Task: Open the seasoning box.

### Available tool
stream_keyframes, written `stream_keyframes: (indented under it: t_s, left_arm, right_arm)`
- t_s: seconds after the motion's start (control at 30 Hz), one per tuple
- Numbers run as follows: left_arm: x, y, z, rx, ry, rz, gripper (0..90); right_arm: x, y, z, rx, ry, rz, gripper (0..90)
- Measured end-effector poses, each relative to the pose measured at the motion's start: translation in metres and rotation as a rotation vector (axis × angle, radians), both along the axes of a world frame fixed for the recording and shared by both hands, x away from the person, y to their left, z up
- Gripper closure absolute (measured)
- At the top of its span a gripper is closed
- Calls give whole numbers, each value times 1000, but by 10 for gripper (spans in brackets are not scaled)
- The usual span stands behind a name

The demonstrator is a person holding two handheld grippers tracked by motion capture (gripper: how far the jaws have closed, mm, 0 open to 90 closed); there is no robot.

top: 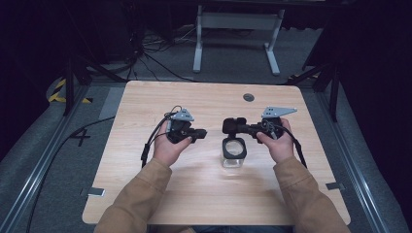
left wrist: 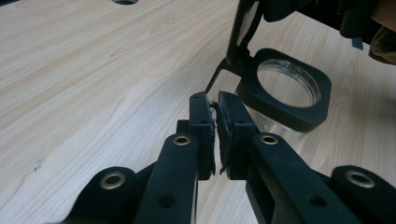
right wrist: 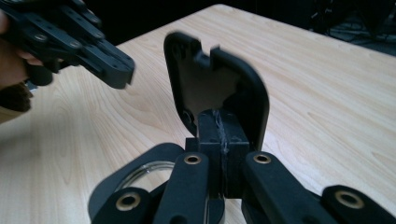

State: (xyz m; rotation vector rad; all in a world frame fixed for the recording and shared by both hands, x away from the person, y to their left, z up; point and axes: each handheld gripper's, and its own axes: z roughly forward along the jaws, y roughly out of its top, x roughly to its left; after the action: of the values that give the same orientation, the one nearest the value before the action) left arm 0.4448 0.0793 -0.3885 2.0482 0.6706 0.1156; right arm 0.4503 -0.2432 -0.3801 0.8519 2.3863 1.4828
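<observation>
Right tongs point(right wrist: 223, 135) clamped on lid point(right wrist: 219, 88)

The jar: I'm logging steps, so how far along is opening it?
Done: the jar stands open on the table. In hand: the right gripper holds the flip lid up, jaws shut on its edge. The left gripper, holding nothing, is beside it. Left: unclear.

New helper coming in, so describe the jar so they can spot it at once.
On the wooden table, look just right of centre, between the two hands. The jar is clear glass with a square black collar round its mouth, and its black lid is hinged up and pinched in the right gripper.
</observation>
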Motion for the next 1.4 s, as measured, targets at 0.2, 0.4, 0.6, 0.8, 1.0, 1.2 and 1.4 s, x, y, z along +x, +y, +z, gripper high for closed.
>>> stream_keyframes:
  t_s: [0.2, 0.4, 0.6, 0.8, 1.0, 1.2, 1.4]
  left_arm:
    - [-2, 8, -3, 2, 10, 9, 845]
    - [-3, 12, -4, -7, 10, 12, 839]
    - [-7, 13, -3, -14, 14, 10, 831]
    - [-12, 17, 0, -5, 6, 4, 822]
    - [-20, 23, 4, 4, 12, 5, 803]
    - [-28, 34, 5, 41, 32, 0, 759]
    - [-35, 55, -5, 128, 55, 23, 735]
  right_arm:
    - [5, 3, -8, -25, 22, -8, 898]
    - [4, 5, -9, -31, 27, -2, 897]
    - [-8, -2, 1, -28, 0, 26, 896]
    - [-26, -19, 12, -31, -26, 24, 895]
    - [-43, -42, 18, -52, -34, 5, 874]
    - [-57, -69, 11, -113, 4, -24, 772]
    - [-65, -94, 2, -174, 23, -81, 595]
